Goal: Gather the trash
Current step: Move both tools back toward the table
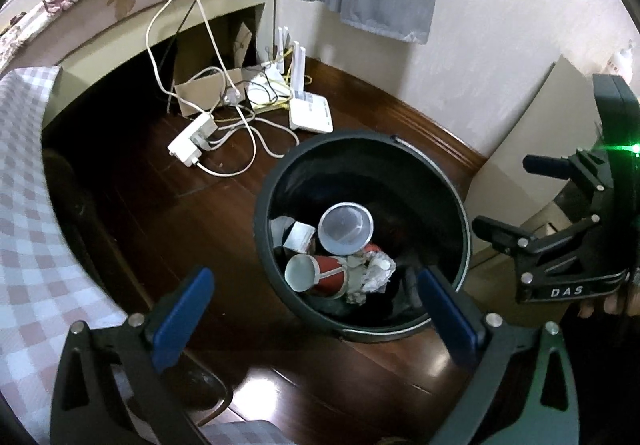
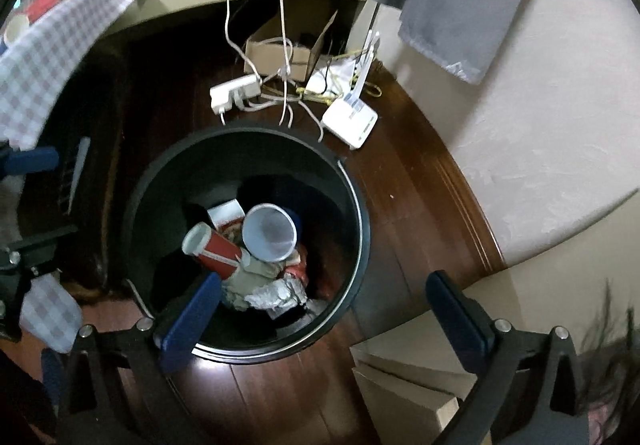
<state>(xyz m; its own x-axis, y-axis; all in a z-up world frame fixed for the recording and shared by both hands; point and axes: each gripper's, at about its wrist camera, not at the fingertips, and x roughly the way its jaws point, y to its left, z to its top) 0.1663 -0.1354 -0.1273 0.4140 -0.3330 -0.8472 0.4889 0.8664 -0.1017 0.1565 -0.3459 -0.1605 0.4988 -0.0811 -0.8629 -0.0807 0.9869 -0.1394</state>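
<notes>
Black bin (image 1: 276, 185) upright, cups (image 1: 346, 229), crumpled paper (image 1: 378, 271) inside

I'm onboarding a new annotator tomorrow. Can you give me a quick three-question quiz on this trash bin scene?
1. True or false: the left hand-held gripper holds a cup.
2. Where does the red paper cup lie? A) on the floor B) inside the black bin C) on the checked cloth
3. What white device with antennas stands on the floor beyond the bin?

Key: 1 false, both grippers are open and empty; 2 B; 3 the router.
</notes>
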